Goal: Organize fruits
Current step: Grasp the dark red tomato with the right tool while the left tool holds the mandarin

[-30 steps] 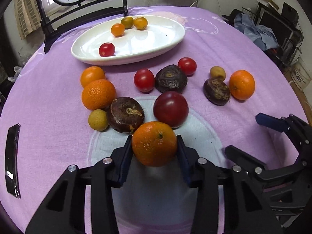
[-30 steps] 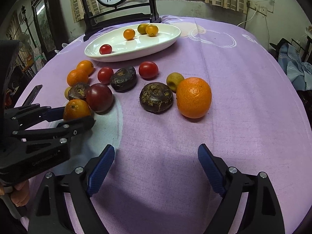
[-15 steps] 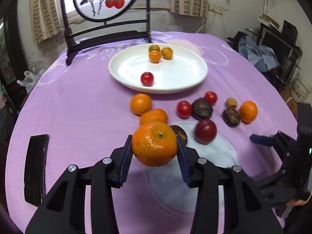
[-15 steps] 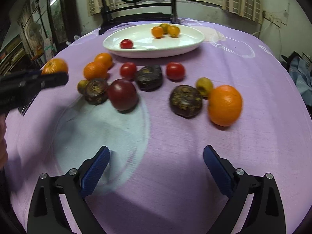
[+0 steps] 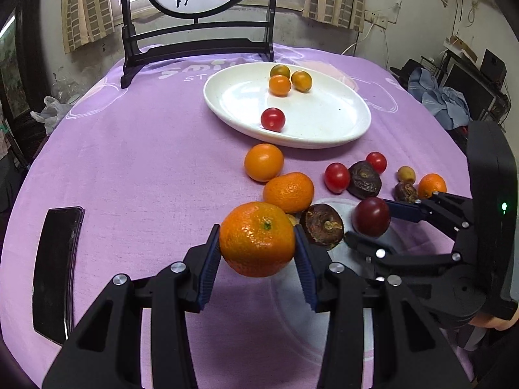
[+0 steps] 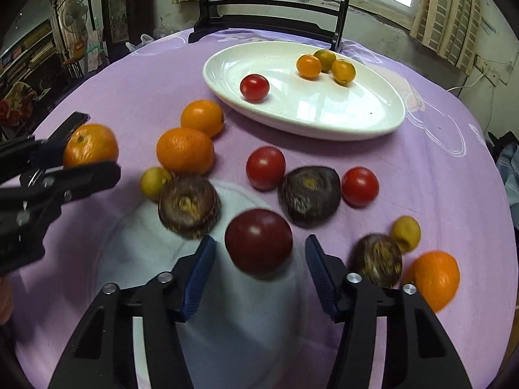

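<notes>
While the left gripper (image 5: 258, 253) clamps the orange (image 5: 257, 239) off the cloth, the right gripper (image 6: 259, 269) has just been closing around the plum (image 6: 258, 241), pads beside it, no contact visible. Plum looks smooth, slippery, bruisable: squeeze gently across its middle. Plate (image 5: 324, 136) lies ahead.

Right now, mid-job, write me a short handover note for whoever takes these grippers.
Left gripper: shut on a mandarin.
Right gripper: jaws have just been closing around the dark plum, pads not yet touching it.
White plate: four small tomatoes, one red, three orange-yellow.
Done: those four.
Left: held mandarin, plum, and the other fruits on the purple cloth.
</notes>
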The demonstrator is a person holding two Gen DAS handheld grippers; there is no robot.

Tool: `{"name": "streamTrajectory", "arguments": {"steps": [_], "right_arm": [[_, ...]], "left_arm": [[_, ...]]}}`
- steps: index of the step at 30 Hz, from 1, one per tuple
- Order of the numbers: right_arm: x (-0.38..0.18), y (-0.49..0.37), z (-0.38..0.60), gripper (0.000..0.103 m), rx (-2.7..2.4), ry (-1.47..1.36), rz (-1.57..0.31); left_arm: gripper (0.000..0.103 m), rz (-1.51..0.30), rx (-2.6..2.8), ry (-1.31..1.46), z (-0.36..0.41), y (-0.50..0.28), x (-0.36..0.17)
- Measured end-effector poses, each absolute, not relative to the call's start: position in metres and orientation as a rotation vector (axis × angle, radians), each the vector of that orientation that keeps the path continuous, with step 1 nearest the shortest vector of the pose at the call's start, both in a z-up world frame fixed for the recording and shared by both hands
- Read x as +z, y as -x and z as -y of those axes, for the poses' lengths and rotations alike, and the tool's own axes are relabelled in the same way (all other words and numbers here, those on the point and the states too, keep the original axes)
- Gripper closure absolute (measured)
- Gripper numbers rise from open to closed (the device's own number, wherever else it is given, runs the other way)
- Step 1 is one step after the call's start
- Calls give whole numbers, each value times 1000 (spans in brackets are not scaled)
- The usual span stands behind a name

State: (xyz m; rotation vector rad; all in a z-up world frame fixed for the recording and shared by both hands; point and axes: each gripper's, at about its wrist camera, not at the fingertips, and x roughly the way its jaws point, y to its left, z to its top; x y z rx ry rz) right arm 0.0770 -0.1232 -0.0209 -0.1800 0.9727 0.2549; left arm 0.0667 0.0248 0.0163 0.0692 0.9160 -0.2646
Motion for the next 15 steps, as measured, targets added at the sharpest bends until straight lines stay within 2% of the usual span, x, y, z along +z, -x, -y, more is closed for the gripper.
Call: {"name": "streamTrajectory", "arguments": {"steps": [1, 15], "right_arm": [[-20, -77, 123, 64, 247, 182, -969], [5, -25, 167, 65, 245, 39, -886]], "left_arm": [[60, -922, -264, -69, -25, -67, 15], [60, -949, -330, -54, -17, -68, 12]]}}
